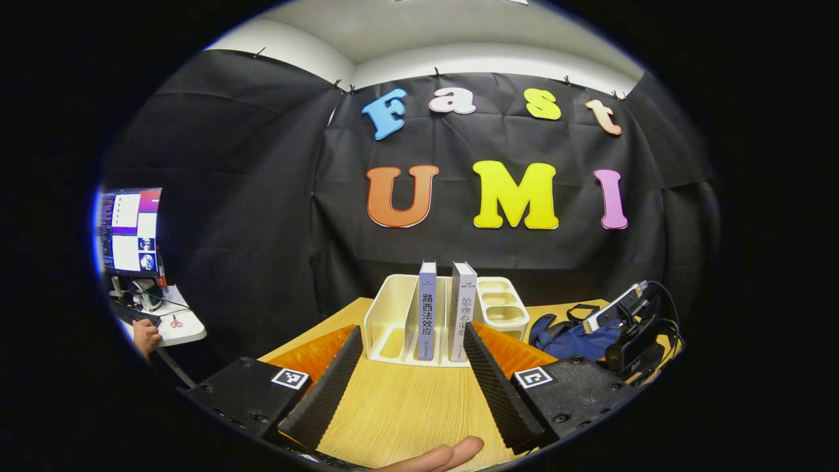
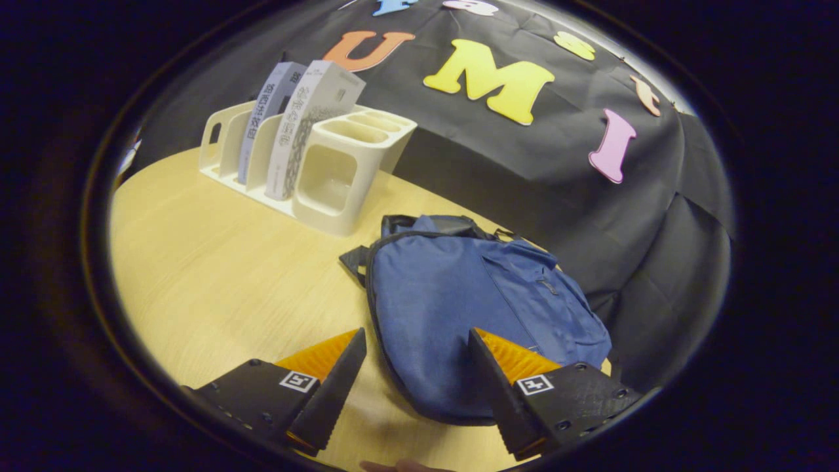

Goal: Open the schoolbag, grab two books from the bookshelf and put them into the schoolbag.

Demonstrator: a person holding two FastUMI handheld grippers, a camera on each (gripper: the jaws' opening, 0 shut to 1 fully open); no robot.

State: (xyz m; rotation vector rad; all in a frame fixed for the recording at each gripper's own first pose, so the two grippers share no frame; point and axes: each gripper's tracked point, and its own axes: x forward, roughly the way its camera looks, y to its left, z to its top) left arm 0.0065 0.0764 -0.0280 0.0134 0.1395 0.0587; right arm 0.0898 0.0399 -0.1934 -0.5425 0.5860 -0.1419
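Schoolbag (image 2: 472, 308) lies just ahead of the right gripper (image 2: 416, 347), fingers apart.

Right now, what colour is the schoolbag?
Blue with black trim; the schoolbag shows best in the right gripper view.

Left gripper view low over the pale wooden table (image 1: 400, 400), facing the white plastic bookshelf (image 1: 393, 314) straight on, right gripper view above the blue fabric schoolbag (image 2: 459, 308), tilted down, both sharing bookshelf and table.

Even overhead light (edges fisheye-bent), sharp.
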